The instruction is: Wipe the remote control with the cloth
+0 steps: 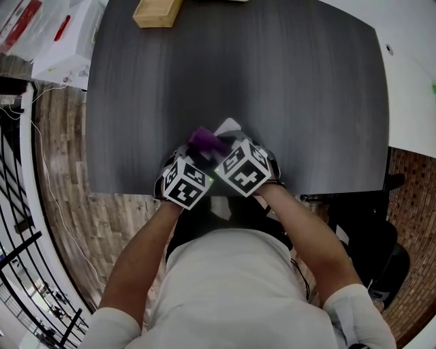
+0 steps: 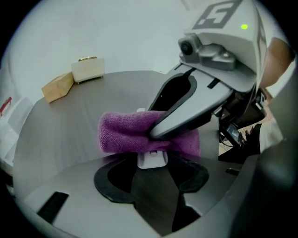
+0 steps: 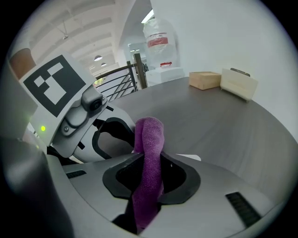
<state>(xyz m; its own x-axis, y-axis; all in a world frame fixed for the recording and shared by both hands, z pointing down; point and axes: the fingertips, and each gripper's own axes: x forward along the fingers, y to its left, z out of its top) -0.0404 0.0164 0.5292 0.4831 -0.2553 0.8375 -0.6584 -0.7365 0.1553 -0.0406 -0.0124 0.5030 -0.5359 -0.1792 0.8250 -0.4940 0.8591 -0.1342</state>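
A white remote control (image 1: 230, 126) is held over the near edge of the dark table (image 1: 286, 82). My left gripper (image 1: 197, 155) is shut on its near end; in the left gripper view the remote (image 2: 151, 159) sits between the jaws (image 2: 151, 169). A folded purple cloth (image 1: 206, 141) lies across the remote. My right gripper (image 1: 216, 144) is shut on it; in the right gripper view the cloth (image 3: 150, 139) runs up out of the jaws (image 3: 149, 179). The cloth (image 2: 125, 132) hides most of the remote. Only a white sliver of the remote (image 3: 192, 157) shows beside the cloth.
A wooden block (image 1: 157, 11) lies at the table's far edge, with a cream box (image 2: 87, 69) beside it. White boxes (image 1: 65, 41) stand off the table's far left. The person's body is against the near edge, above a brick-pattern floor (image 1: 102, 218).
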